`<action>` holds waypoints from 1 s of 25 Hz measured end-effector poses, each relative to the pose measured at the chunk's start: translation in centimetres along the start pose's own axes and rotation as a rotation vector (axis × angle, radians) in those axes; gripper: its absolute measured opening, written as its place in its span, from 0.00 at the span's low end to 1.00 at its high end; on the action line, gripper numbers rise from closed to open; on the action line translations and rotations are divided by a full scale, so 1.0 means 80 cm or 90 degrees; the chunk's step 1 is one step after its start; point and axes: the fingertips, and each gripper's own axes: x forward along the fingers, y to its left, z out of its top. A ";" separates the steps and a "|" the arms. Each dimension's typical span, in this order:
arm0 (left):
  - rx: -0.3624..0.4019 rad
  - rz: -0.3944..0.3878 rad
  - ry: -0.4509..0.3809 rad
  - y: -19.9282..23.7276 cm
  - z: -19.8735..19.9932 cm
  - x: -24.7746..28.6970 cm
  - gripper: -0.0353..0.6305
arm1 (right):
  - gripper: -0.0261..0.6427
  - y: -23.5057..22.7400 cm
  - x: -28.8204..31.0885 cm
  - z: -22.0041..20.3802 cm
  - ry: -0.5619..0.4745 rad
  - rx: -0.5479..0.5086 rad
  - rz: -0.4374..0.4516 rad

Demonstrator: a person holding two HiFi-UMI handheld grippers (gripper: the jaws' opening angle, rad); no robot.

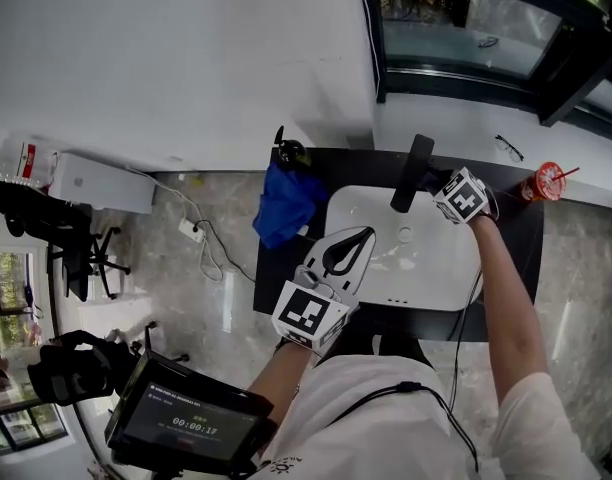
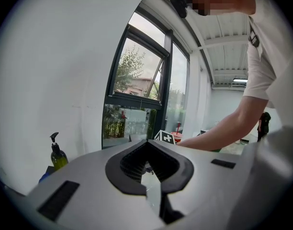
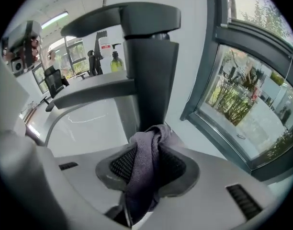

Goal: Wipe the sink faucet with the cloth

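Seemingly soft, light grey cloth [image 3: 144, 176] bunched, clamped in right gripper [image 3: 152, 140] fingers, just beside rigid black faucet [image 3: 151, 66]; left gripper [image 2: 147, 143] fingers closed, empty.

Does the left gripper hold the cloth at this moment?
No, the left gripper has nothing between its jaws; the grey cloth is pinched in the right gripper.

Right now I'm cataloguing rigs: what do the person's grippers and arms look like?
Left gripper and right gripper: pale grey bodies, black ribbed pads, a white cube with black square markers each. White short sleeves; a black cable crosses the shirt.
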 end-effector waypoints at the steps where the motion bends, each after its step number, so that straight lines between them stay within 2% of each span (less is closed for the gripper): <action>1: 0.001 0.001 0.000 0.001 0.000 -0.002 0.04 | 0.22 0.001 -0.006 0.003 -0.014 0.003 0.005; 4: 0.003 -0.003 -0.008 0.003 0.001 -0.004 0.04 | 0.22 0.003 -0.036 0.023 -0.080 0.015 0.012; 7: 0.004 -0.012 -0.015 0.000 0.005 -0.001 0.04 | 0.22 -0.004 -0.073 0.047 -0.140 0.015 -0.008; 13: 0.008 -0.037 -0.024 -0.013 0.012 0.010 0.04 | 0.22 -0.015 -0.133 0.094 -0.196 -0.034 -0.045; 17: 0.011 -0.045 -0.027 -0.017 0.015 0.013 0.04 | 0.22 -0.016 -0.168 0.114 -0.266 -0.010 -0.039; 21: 0.008 -0.041 -0.030 -0.013 0.017 0.009 0.04 | 0.22 0.003 -0.220 0.138 -0.384 0.051 0.001; 23: 0.007 -0.037 -0.028 -0.009 0.015 0.008 0.04 | 0.22 0.034 -0.228 0.141 -0.388 0.023 0.043; 25: 0.008 -0.035 -0.028 -0.006 0.015 0.007 0.04 | 0.22 0.080 -0.219 0.135 -0.354 -0.030 0.113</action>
